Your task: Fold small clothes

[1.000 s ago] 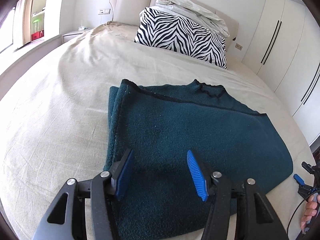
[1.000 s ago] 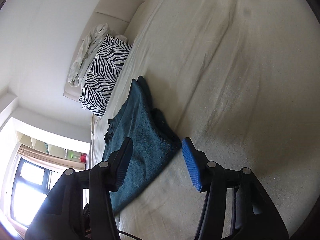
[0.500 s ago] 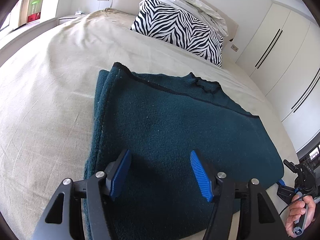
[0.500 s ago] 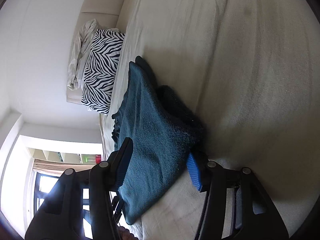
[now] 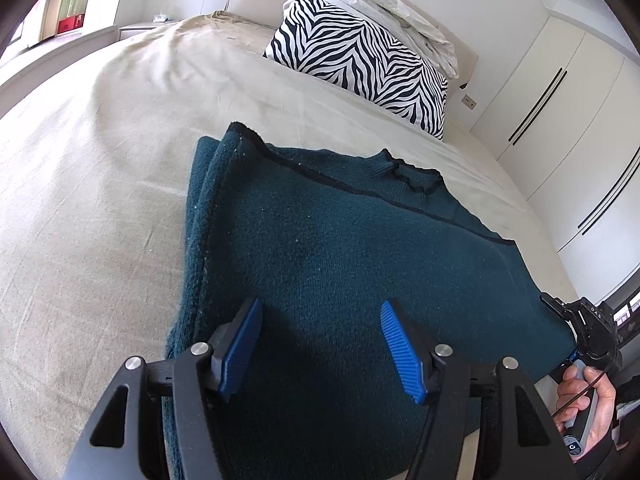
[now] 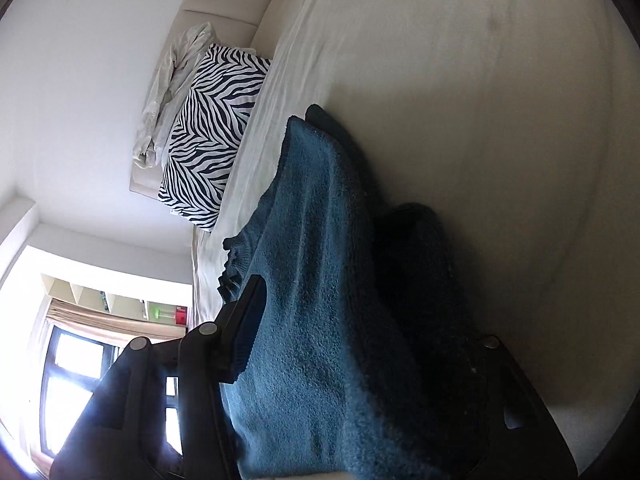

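Observation:
A dark teal sweater (image 5: 340, 220) lies folded on the beige bed (image 5: 100, 200), collar toward the pillows. My left gripper (image 5: 320, 344) hovers open over the sweater's near edge, with nothing between its blue pads (image 5: 240, 344). My right gripper (image 6: 352, 320) is at the sweater's (image 6: 320, 220) right side edge and its jaws are closing. The cloth fills the gap between them and drapes over the lower finger, hiding it. In the left wrist view the right gripper (image 5: 576, 340) shows at the cloth's right edge, held by a hand (image 5: 580, 400).
A zebra-striped pillow (image 5: 360, 60) leans on the headboard with a crumpled white garment (image 5: 392, 4) on top. White wardrobe doors (image 5: 560, 100) stand to the right of the bed. Bare sheet (image 6: 480, 80) stretches beyond the sweater.
My right gripper has slid in onto the sweater's side edge. Cloth now sits between its jaws and covers one finger, and the jaws have narrowed. My left gripper has tilted slightly.

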